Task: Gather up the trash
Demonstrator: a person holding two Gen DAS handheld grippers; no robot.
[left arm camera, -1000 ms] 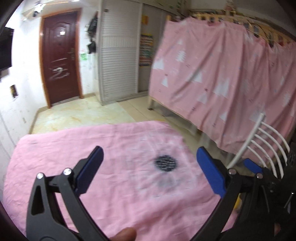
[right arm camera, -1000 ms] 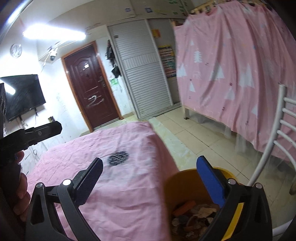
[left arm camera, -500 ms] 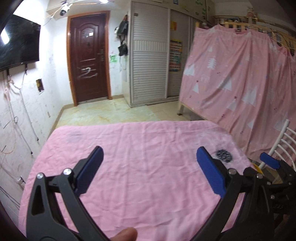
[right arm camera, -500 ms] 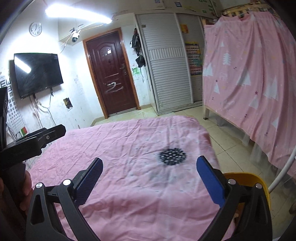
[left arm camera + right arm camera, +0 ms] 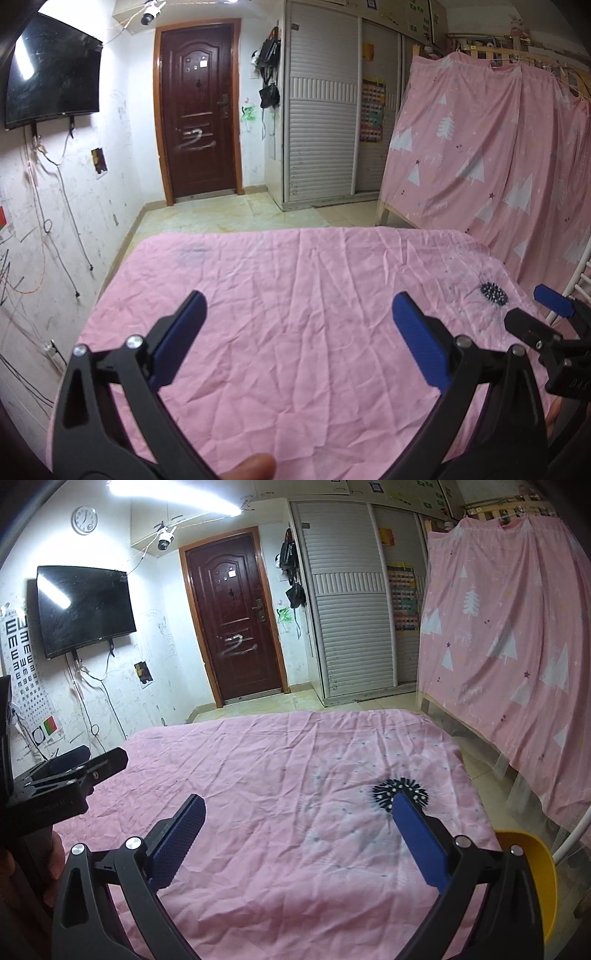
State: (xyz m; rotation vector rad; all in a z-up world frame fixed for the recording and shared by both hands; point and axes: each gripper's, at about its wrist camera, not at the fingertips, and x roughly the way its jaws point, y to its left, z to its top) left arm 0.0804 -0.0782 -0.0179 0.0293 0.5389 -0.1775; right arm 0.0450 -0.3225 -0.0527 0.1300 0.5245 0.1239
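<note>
My left gripper (image 5: 297, 304) is open and empty above the pink cloth-covered table (image 5: 295, 280). My right gripper (image 5: 297, 808) is open and empty over the same table (image 5: 280, 760). I see no loose trash on the cloth; a dark round printed mark (image 5: 391, 788) sits near its right edge, and it also shows in the left wrist view (image 5: 493, 291). A yellow bin (image 5: 535, 871) stands beside the table's right edge, only its rim in view. The right gripper shows at the left wrist view's right edge (image 5: 554, 306), the left gripper at the right wrist view's left edge (image 5: 92, 764).
A pink curtain (image 5: 517, 627) hangs on the right with tiled floor (image 5: 476, 760) between it and the table. A white chair back (image 5: 585, 273) stands by the table's right corner. A dark door (image 5: 199, 110), a wardrobe (image 5: 325, 110) and a wall television (image 5: 85, 605) lie beyond.
Both views have swung left, away from the yellow bin and its trash, onto the table. The bin's contents have left the right wrist view. Both grippers stayed open.
</note>
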